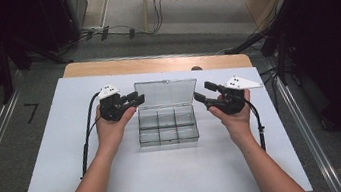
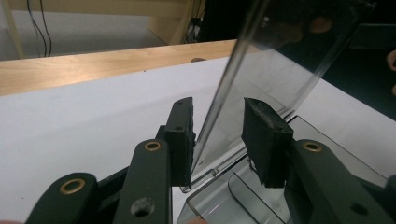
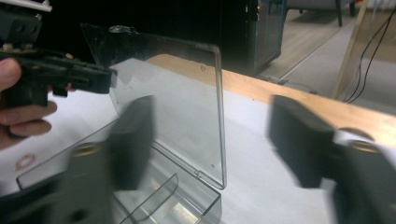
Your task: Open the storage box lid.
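left gripper (image 2: 217, 140) straddled the raised lid (image 1: 165, 92) of the clear divided box (image 1: 167, 125) at the white table (image 1: 66, 156) centre, jaws apart with the lid's edge between them, apparently steadying it upright; right gripper (image 1: 207, 93) hovered wide open and empty just beside the lid's other end.

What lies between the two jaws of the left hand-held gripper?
The edge of the clear box's raised lid stands between the open jaws of the left hand-held gripper, in the left gripper view.
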`<state>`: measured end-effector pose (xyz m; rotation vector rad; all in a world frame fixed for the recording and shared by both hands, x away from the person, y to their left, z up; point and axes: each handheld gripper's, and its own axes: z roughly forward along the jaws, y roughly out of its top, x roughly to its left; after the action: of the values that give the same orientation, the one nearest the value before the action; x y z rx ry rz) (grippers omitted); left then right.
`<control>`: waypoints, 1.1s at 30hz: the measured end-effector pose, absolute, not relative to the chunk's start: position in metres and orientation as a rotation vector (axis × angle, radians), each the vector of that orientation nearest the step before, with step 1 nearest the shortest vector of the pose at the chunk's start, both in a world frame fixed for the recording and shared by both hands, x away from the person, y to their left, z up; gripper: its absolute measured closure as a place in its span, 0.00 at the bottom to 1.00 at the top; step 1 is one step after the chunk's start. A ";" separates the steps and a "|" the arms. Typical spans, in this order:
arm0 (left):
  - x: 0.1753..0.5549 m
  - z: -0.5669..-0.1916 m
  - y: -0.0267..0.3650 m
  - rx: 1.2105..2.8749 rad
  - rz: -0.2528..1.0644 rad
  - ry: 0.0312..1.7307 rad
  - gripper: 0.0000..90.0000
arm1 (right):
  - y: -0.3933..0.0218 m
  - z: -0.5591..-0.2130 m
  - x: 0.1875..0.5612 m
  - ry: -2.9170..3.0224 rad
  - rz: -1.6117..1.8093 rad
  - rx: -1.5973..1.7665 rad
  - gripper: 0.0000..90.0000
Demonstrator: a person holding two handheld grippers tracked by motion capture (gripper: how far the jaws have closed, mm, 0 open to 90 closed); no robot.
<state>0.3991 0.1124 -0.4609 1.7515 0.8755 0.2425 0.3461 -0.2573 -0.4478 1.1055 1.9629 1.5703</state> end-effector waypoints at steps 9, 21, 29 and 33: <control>0.407 -0.465 0.115 1.722 0.209 0.901 0.72 | -0.256 -0.475 0.377 2.103 1.708 1.215 0.00; 0.415 -0.470 0.114 1.702 0.189 0.925 0.74 | -0.240 -0.486 0.389 2.091 1.596 1.244 0.65; 0.418 -0.476 0.113 1.716 0.185 0.945 0.78 | -0.242 -0.490 0.393 2.051 1.562 1.261 0.85; 0.420 -0.480 0.112 1.735 0.182 0.968 0.83 | -0.242 -0.491 0.394 2.048 1.573 1.269 0.85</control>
<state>0.4200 0.1115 -0.4801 1.7347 0.9682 0.1823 0.3942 -0.2422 -0.4911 1.2691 2.0485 1.5729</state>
